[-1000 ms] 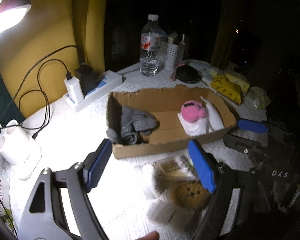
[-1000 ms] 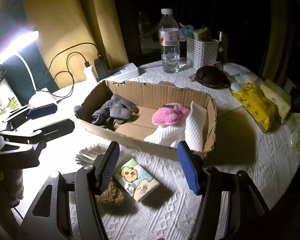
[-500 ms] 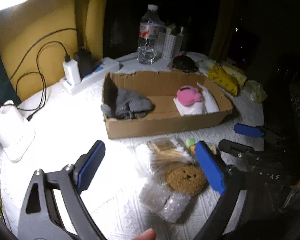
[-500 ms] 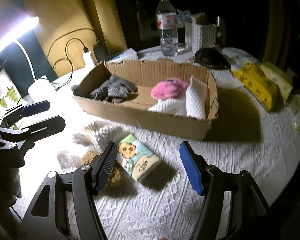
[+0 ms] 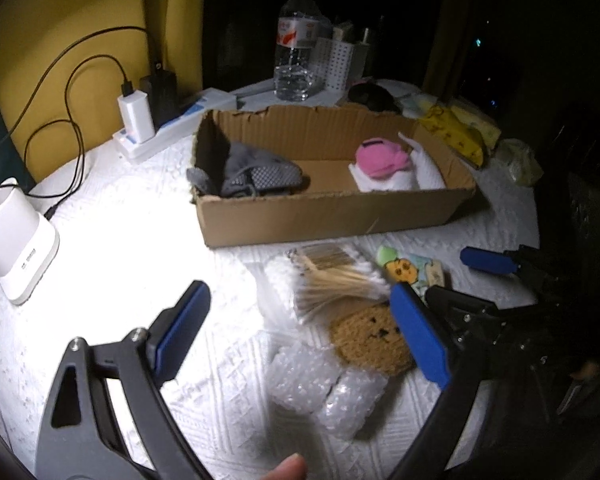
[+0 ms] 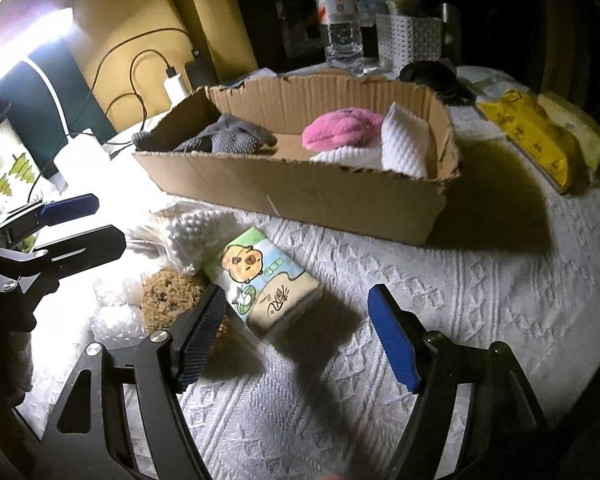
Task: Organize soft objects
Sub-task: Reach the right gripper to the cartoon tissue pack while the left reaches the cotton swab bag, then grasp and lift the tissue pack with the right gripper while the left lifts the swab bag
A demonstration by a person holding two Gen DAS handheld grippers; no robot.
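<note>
Both the right gripper [image 6: 296, 336] and left gripper [image 5: 300, 332] gape empty; the tissue pack [image 6: 266, 280] looks light and squashy, best pinched across its long sides.

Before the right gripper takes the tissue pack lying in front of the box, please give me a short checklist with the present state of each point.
1. right gripper open: ok.
2. tissue pack between its fingers: cannot tell; the pack lies just ahead, nearer the left finger.
3. Pack free of neighbours: not ok; cotton swabs and brown knitted pad lie against it.
4. left gripper out of the way: ok; open, holding nothing.
5. Room in cardboard box: ok; bare floor between grey gloves and pink plush.
</note>
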